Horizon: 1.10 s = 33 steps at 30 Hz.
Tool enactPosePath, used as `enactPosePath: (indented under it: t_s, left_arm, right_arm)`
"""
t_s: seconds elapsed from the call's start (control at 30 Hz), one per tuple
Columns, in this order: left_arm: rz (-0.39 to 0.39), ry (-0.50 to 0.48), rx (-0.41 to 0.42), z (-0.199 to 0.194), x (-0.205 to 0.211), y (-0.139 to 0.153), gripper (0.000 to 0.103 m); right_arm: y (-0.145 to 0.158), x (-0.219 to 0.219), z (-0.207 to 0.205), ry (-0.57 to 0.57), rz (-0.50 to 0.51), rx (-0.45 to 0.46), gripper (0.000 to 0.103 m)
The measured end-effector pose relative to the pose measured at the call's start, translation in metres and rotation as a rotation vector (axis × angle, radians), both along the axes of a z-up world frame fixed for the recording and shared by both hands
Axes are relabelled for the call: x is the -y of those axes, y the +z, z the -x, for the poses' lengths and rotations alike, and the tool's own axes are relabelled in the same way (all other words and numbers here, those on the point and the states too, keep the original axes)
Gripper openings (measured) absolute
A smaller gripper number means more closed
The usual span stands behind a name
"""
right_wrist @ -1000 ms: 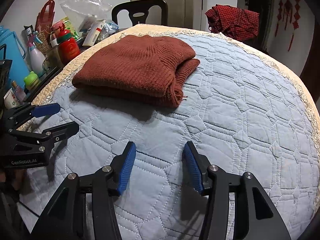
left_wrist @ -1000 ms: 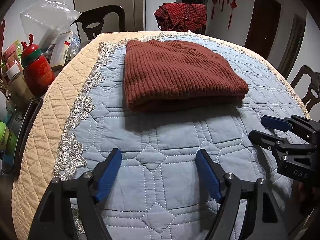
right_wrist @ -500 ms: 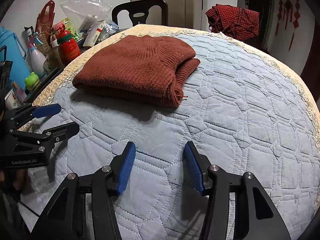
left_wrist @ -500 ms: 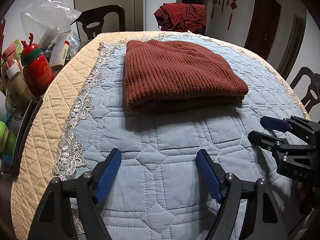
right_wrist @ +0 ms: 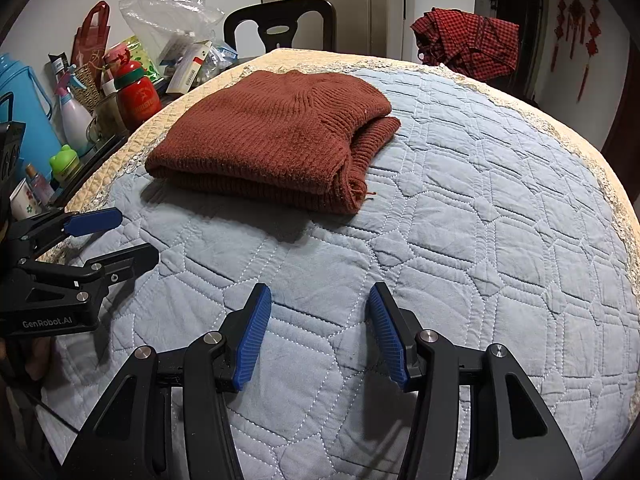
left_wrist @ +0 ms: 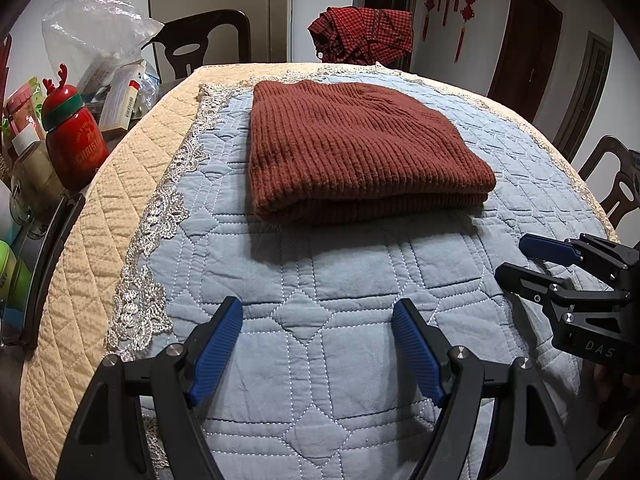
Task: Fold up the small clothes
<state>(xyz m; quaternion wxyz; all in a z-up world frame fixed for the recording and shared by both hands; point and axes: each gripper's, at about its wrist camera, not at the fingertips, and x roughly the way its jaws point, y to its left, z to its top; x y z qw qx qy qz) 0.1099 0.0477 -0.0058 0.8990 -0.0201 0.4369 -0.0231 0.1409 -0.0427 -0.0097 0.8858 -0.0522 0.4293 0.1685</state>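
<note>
A rust-brown knitted sweater (left_wrist: 356, 148) lies folded in a flat rectangle on the blue quilted cover (left_wrist: 340, 292) of the table; it also shows in the right wrist view (right_wrist: 276, 136). My left gripper (left_wrist: 318, 316) is open and empty, hovering over the quilt short of the sweater's near edge. My right gripper (right_wrist: 318, 304) is open and empty, also over bare quilt short of the sweater. Each gripper shows in the other's view, the right one (left_wrist: 520, 256) at the right edge, the left one (right_wrist: 132, 236) at the left edge.
A red reindeer bottle (left_wrist: 74, 136), boxes, a plastic bag (left_wrist: 92, 36) and other bottles crowd the left side. A blue jug (right_wrist: 24, 100) stands far left. Dark chairs (left_wrist: 208, 40) ring the table. A red checked cloth (left_wrist: 364, 34) hangs on a far chair.
Almost nothing has changed. Both grippers hold nearly still and stay open; the sweater has not moved.
</note>
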Motion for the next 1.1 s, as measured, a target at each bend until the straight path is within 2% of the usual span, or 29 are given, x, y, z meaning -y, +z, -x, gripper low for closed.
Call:
enactPosePath:
  t_s: [1.1]
  left_arm:
    - [0.01, 0.004, 0.003, 0.0011, 0.0005, 0.0004, 0.079]
  right_arm:
    - [-0.0005, 0.0006, -0.0002, 0.0, -0.002, 0.0, 0.052]
